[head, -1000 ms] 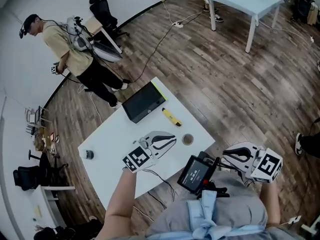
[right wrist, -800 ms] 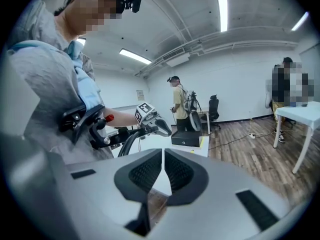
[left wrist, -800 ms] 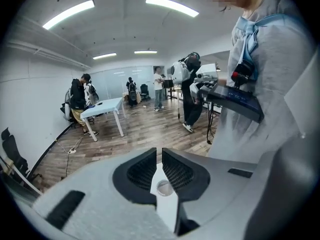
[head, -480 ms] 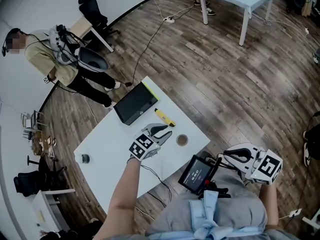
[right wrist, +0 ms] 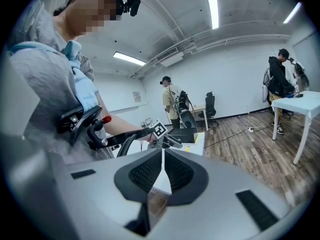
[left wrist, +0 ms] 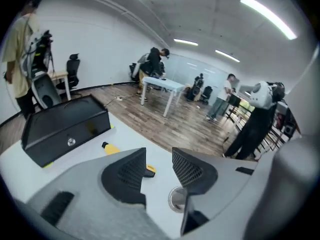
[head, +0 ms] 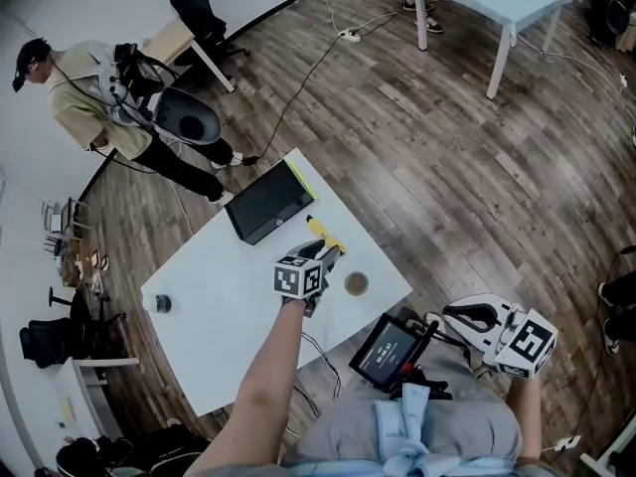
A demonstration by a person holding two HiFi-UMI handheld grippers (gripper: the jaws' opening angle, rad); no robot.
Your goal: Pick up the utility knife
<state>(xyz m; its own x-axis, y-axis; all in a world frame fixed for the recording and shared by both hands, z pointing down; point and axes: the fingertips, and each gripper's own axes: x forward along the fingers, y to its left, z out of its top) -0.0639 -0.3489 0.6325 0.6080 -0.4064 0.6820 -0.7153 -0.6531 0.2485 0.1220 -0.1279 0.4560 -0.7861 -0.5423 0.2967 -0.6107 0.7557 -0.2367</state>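
Note:
A yellow utility knife [head: 323,234] lies on the white table [head: 219,296] in front of a black box [head: 266,203]. My left gripper [head: 328,256] hovers just short of the knife and points down at it. Its jaws are opening, with nothing between them. In the left gripper view the knife [left wrist: 111,148] runs behind the left finger [left wrist: 127,176], and its dark end shows in the gap of my left gripper [left wrist: 159,156]. My right gripper [head: 452,316] is off the table beside my body, its jaws shut on nothing in the right gripper view [right wrist: 162,153].
A small round cap [head: 356,284] sits on the table right of the left gripper. A dark little object [head: 162,303] stands near the table's left edge. A screen device [head: 386,350] hangs at my waist. A person [head: 94,102] stands beyond the table.
My left gripper has gone forward and down across the table toward the knife, rolled over, and its jaws have parted from shut. The right gripper has barely shifted.

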